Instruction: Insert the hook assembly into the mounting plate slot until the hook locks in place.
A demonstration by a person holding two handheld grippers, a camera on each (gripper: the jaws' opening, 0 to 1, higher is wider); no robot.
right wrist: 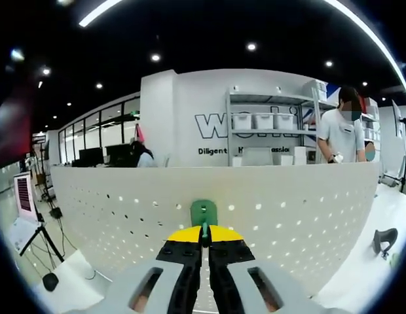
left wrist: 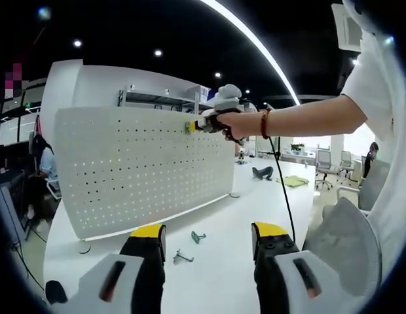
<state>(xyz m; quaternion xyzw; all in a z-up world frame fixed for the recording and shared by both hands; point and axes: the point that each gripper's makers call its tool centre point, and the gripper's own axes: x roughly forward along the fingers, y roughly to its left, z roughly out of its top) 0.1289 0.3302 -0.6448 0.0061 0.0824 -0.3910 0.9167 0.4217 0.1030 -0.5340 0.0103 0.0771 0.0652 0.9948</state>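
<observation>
Green plastic hook assembly (right wrist: pixel 203 212) sits against the white perforated metal mounting plate (right wrist: pixel 288 216) near its top edge, clamped between the closed yellow-tipped right gripper (right wrist: pixel 203 237). Left gripper (left wrist: pixel 208 237) stands open above the white table (left wrist: pixel 216 275), near two loose grey hooks (left wrist: pixel 190 247).

pegboard (left wrist: pixel 144 167) upright on table (left wrist: pixel 216 261), hooks (left wrist: pixel 190 247) lying before it

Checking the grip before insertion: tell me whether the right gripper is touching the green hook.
Touching. In the right gripper view the right gripper has its yellow-tipped jaws closed together on the stem of the green hook, in front of the white pegboard.
</observation>
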